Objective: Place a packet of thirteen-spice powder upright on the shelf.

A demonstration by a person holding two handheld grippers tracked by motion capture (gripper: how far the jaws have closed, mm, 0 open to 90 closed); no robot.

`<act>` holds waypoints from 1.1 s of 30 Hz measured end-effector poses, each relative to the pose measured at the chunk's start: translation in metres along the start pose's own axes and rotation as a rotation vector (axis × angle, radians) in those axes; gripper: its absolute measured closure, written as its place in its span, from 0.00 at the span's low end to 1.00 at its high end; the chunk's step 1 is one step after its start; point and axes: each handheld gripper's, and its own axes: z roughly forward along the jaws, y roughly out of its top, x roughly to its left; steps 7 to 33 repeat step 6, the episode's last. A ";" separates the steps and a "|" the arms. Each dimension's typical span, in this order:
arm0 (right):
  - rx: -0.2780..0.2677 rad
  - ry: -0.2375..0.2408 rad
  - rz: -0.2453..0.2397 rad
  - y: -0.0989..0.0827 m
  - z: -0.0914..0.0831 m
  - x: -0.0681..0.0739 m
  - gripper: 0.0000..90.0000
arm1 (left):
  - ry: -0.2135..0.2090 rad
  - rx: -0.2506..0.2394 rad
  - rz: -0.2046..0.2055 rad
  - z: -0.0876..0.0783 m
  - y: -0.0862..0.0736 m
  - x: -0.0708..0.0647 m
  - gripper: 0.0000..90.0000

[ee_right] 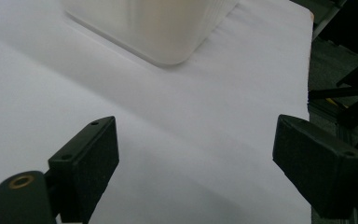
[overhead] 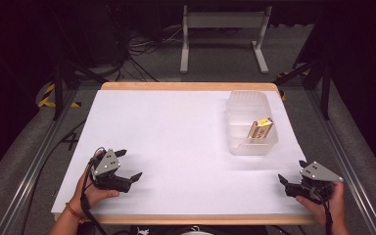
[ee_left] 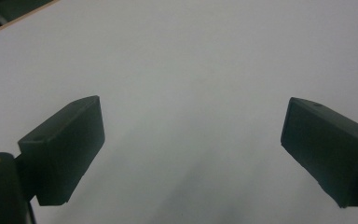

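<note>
A clear plastic bin [overhead: 251, 122] stands at the right back of the white table [overhead: 176, 142], and a yellow and brown packet [overhead: 260, 129] leans inside its near end. My left gripper [overhead: 128, 165] rests low at the front left, open, with bare table between its jaws [ee_left: 191, 140]. My right gripper [overhead: 292, 173] sits at the front right corner, open and holding nothing [ee_right: 196, 154]. The bin's rounded corner [ee_right: 168, 32] lies a short way ahead of it in the right gripper view.
The table's wooden edge [overhead: 191, 86] runs along the back, and its right edge [ee_right: 307, 88] drops off close beside my right gripper. Beyond are a grey floor, black frame legs [overhead: 58, 83] and a white stand [overhead: 223, 36].
</note>
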 end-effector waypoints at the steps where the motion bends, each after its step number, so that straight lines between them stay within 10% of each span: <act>1: -0.001 -0.001 -0.001 0.000 0.000 0.000 0.17 | 0.000 0.001 0.001 0.000 0.000 0.000 0.08; 33: 0.007 0.005 -0.001 0.000 0.000 0.002 0.17 | -0.007 0.004 -0.001 0.003 0.000 0.001 0.08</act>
